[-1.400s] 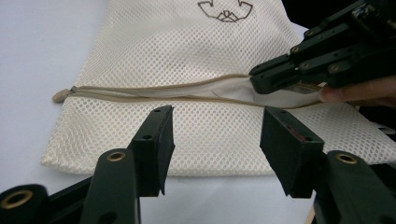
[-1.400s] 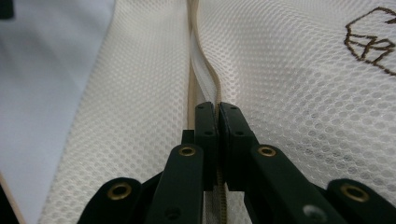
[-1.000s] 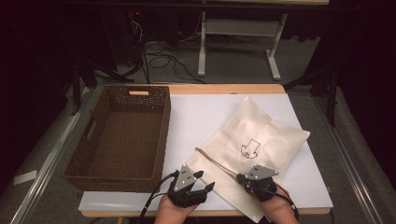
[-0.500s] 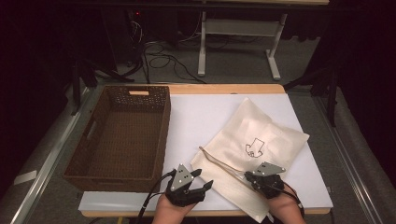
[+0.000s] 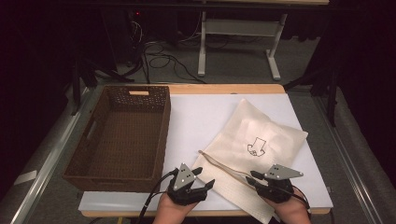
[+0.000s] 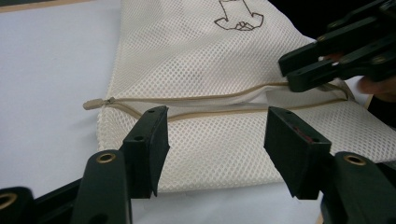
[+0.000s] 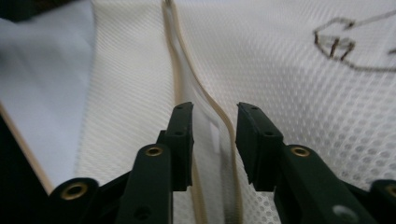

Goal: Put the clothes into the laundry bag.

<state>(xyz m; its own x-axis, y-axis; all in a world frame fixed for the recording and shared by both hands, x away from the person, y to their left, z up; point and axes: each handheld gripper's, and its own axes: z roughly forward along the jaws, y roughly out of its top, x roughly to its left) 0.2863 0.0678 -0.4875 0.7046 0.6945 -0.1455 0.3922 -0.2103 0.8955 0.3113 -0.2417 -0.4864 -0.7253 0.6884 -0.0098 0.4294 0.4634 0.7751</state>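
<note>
A white mesh bag [image 5: 261,135] with a small black drawing lies on the white table sheet [image 5: 196,112]. Its tan zipper [image 5: 219,163] runs along the near-left side and gapes partly apart. My right gripper [image 5: 254,177] is over the near end of the zipper. Its jaws have just been opening, and in the right gripper view [image 7: 215,112] one tan zipper edge [image 7: 187,70] passes loosely between them, unpressed. My left gripper [image 5: 203,177] stands open beside the bag's near-left edge. In the left gripper view [image 6: 217,126] nothing is gripped, and the zipper's end tab [image 6: 93,103] lies ahead.
An empty brown wicker basket [image 5: 164,130] stands on the left half of the table. The wooden table edge runs just below both hands. Beyond the table is a dark floor with cables and a white metal stand [image 5: 238,28].
The right gripper slid rightward along the zipper toward the near table edge and its jaws came apart. The left gripper stayed where it was.
</note>
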